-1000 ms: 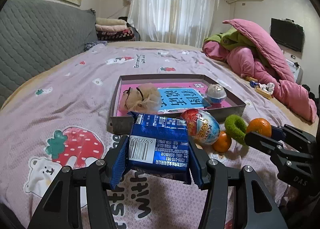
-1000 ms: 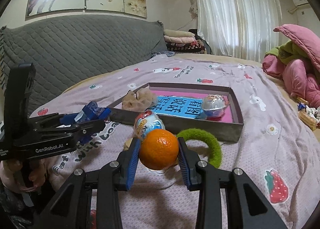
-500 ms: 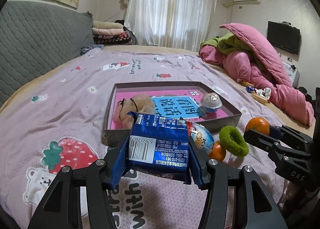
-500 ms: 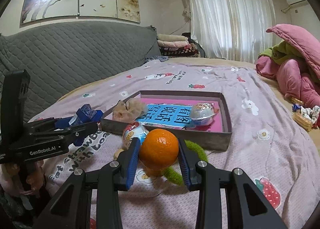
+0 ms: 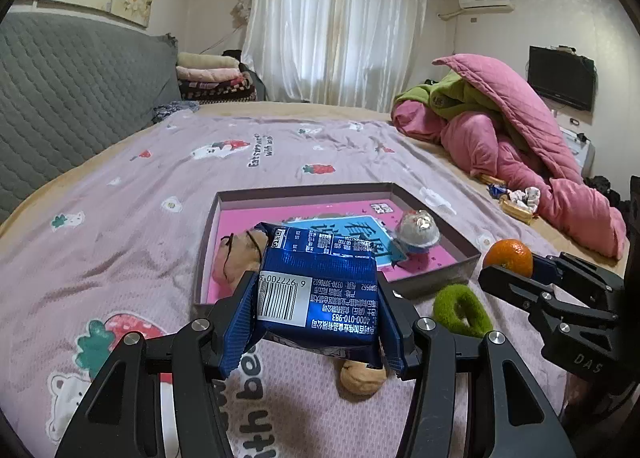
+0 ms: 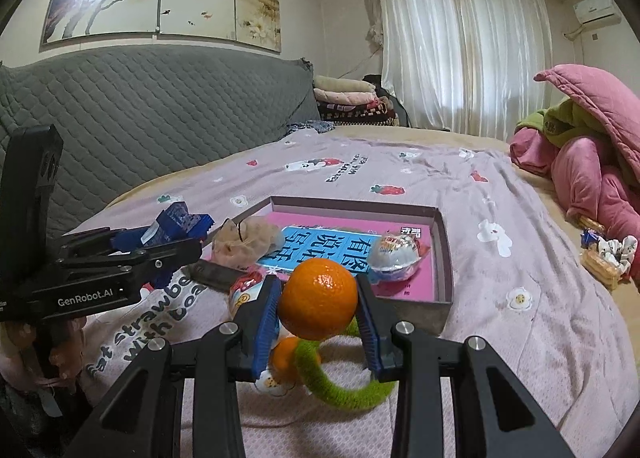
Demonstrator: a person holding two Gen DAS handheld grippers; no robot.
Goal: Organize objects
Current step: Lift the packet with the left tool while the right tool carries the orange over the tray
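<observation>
My left gripper [image 5: 316,314] is shut on a blue snack packet [image 5: 320,290], held above the bedspread just in front of the grey tray [image 5: 436,282]. My right gripper [image 6: 318,314] is shut on an orange tangerine [image 6: 318,304], lifted near the tray's front wall [image 6: 416,314]. In the tray lie a pink and blue book [image 6: 336,250], a beige hair scrunchie [image 6: 248,238] and a foil egg [image 6: 396,254]. On the bed before the tray rest a green fuzzy ring [image 6: 348,390], a second tangerine [image 6: 284,358], a wrapped egg [image 6: 244,290] and a walnut [image 5: 360,378].
A pink quilt heap [image 5: 520,154] lies at the right of the bed, with a small basket of wrappers [image 6: 604,258] beside it. The grey padded headboard [image 6: 140,118] runs along the left. A person's hand [image 6: 24,342] holds the left gripper's handle.
Both grippers have risen a little with their loads and edged toward the tray. The wrapped egg and second tangerine are now hidden behind the packet in the left view; a walnut shows below it.
</observation>
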